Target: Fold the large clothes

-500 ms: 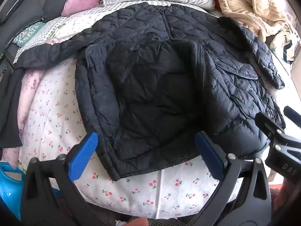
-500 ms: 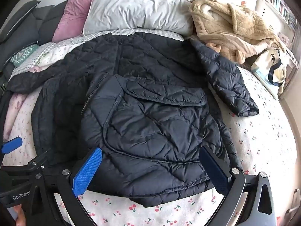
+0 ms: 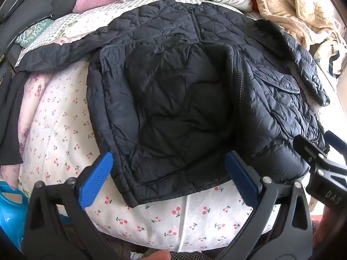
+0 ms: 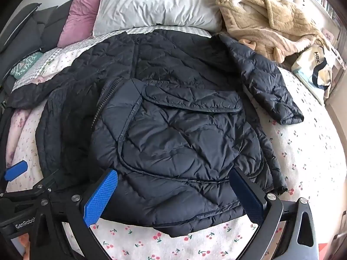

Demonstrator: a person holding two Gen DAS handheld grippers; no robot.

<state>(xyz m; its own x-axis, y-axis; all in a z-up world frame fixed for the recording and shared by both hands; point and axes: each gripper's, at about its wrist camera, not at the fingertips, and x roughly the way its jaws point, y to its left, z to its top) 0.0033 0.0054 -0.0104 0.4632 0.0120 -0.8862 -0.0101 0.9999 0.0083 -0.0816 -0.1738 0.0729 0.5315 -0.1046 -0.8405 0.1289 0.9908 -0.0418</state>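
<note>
A dark navy quilted jacket (image 3: pixel 184 99) lies spread on the bed, with its bottom hem towards me and both sleeves out to the sides. It also shows in the right wrist view (image 4: pixel 173 134). Its front is partly open along the zipper (image 3: pixel 238 82), and the dark lining shows. My left gripper (image 3: pixel 169 179) is open and empty, hovering at the jacket's left hem. My right gripper (image 4: pixel 173 197) is open and empty over the right hem. The right gripper's body also shows in the left wrist view (image 3: pixel 321 169).
The bed has a white cherry-print sheet (image 3: pixel 151 216). White (image 4: pixel 156 2) and pink (image 4: pixel 80 15) pillows lie at the head. A beige fleece robe (image 4: pixel 266 19) and a tote bag (image 4: pixel 316 69) lie at the far right. Dark clothes (image 3: pixel 10 108) are on the left.
Both grippers have moved slightly closer to the jacket's hem. The jacket has not moved.
</note>
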